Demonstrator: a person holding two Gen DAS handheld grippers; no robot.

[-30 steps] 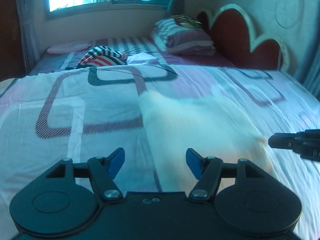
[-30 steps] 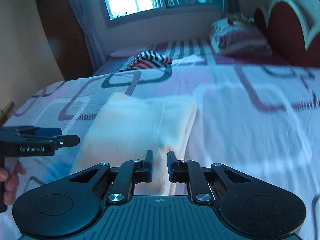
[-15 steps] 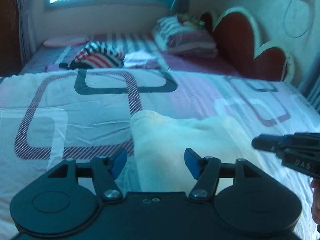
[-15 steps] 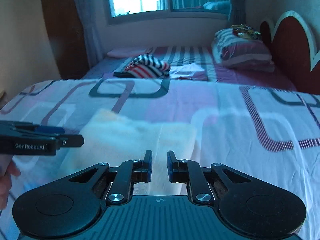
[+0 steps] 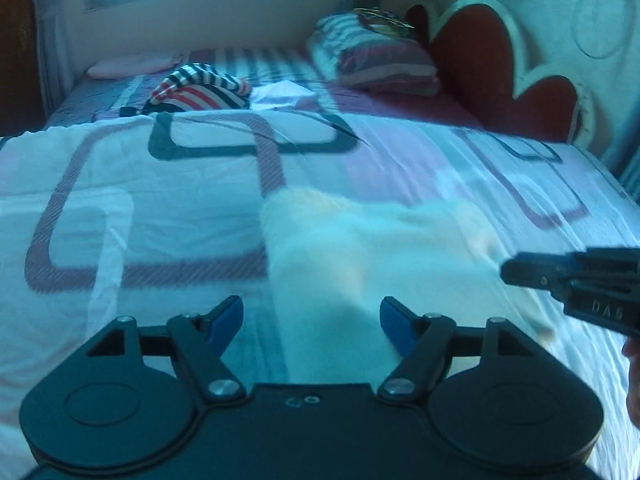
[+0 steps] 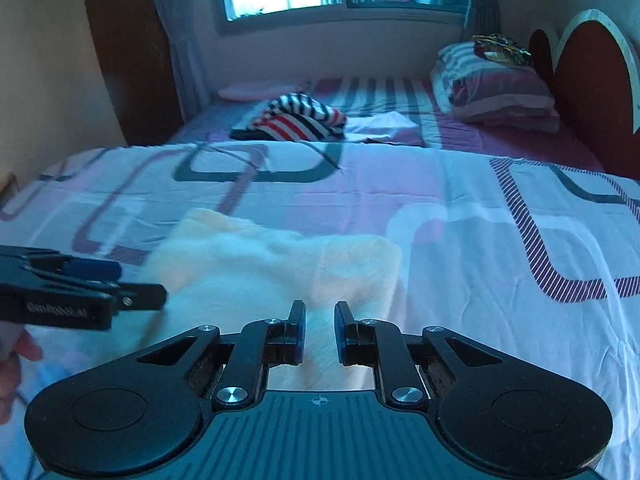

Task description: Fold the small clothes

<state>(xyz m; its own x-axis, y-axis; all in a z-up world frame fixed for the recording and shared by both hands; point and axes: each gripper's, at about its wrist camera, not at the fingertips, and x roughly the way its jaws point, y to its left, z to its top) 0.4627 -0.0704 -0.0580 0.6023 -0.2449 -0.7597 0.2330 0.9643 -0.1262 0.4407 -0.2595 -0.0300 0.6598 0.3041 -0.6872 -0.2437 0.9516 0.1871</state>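
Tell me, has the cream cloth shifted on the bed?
No. The cloth still has its far left corner at the striped band of the sheet's pattern.

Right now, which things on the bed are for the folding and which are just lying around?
For the folding:
- pale cream cloth, lying flat on the bedspread
- left hand-held gripper, jaws opening, nothing pinched
- right hand-held gripper, jaws narrow, above the cloth's near edge

Just lying around:
- striped garment
- white cloth beside it
- pillows
- headboard
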